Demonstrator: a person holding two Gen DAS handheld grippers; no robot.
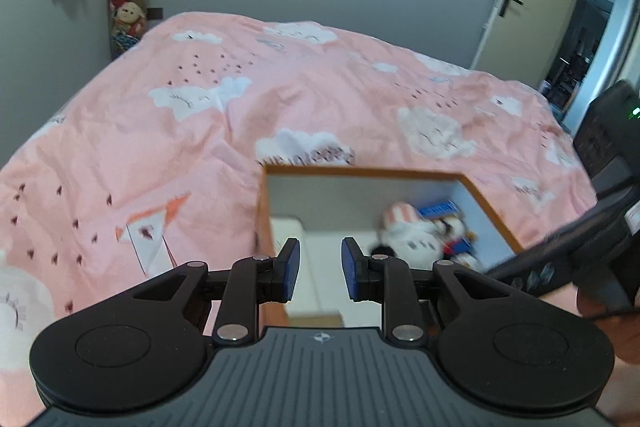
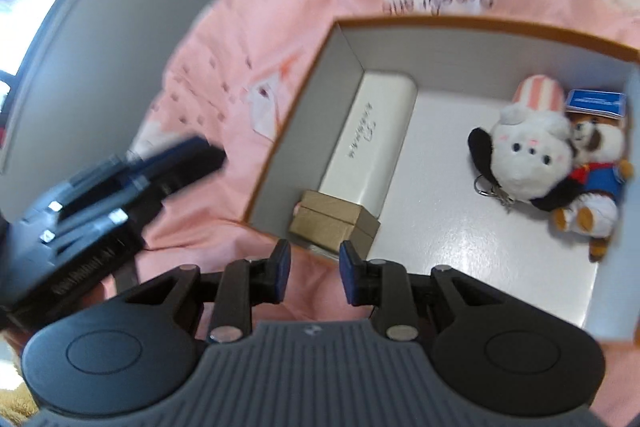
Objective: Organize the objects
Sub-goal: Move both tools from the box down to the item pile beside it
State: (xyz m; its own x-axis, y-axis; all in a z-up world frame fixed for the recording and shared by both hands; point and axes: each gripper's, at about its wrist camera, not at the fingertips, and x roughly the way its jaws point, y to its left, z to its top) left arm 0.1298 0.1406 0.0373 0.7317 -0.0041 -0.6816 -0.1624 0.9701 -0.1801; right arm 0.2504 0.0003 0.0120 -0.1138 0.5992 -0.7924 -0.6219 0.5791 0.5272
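1. Left gripper (image 1: 320, 269): blue-padded jaws stand partly apart with nothing between them, above the near edge of the orange-rimmed cardboard box with grey inner walls (image 1: 362, 171).
2. Right gripper (image 2: 312, 273): jaws likewise set narrow and empty, over the box's near corner; pink cloud-print bedspread (image 2: 240, 27) shows through the gap.
3. Box contents, right wrist view: long white rectangular case (image 2: 370, 143) lying along the left wall; small brown kraft-paper carton (image 2: 334, 223) touching its near end; white plush toy with pink-striped hat (image 2: 524, 151) against the right wall, touching the brown plush bear in blue outfit (image 2: 596, 179). A blue card (image 2: 596, 103) sits behind the bear, possibly its hang tag; too blurred to confirm.
4. Step in hand, as judged: both tools are empty above the box, between items.
5. Next move calls for locating a loose object; none shows on the bedspread here, so a wider look is needed first.
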